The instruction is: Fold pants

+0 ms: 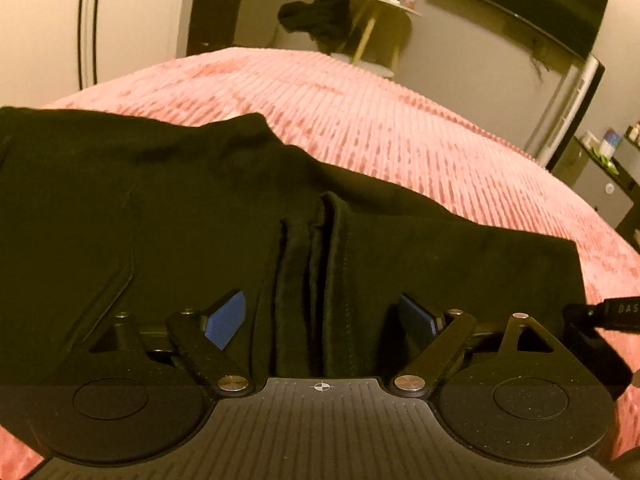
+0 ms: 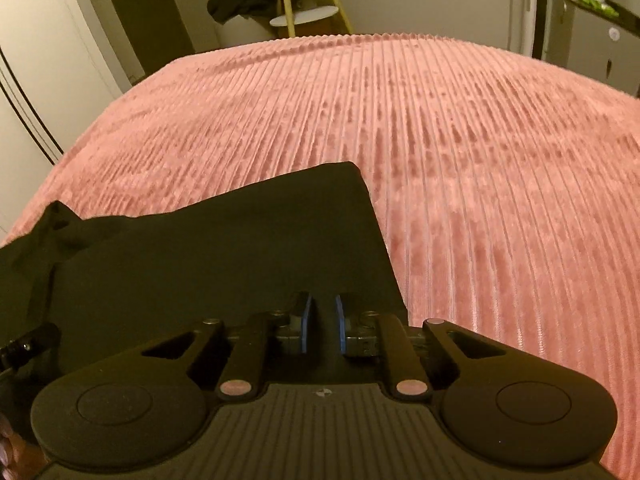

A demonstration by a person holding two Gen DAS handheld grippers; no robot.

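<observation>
Black pants (image 1: 160,208) lie on the bed, on a pink ribbed bedspread (image 1: 400,120), near its close edge, partly folded with layered hems or seams stacked in the middle of the left wrist view

Left gripper (image 1: 324,320): fingers (image 1: 228,320) spread wide, blue pads well apart, nothing clamped. The bunched seam edges of the pants sit between them, pads not touching the cloth as far as I can tell

Right gripper (image 2: 322,326): fingers (image 2: 306,324) nearly together, narrow gap between the blue pads. A dark strip fills that gap; looks like a fold of the pants pinched there, near the right-hand edge of the cloth. Black on black, so contact is a best read, not certain

In the right wrist view the pants show a straight folded edge running up to a corner (image 2: 356,168), bedspread bare beyond it. Left part of the cloth is rumpled

Part of the right gripper pokes into the left wrist view at the right edge, over the pants

Background: round side table (image 2: 304,16) with yellow legs past the far end of the bed, dark garment (image 1: 316,20) draped beside it, wall-mounted TV (image 1: 520,4) upper right
</observation>
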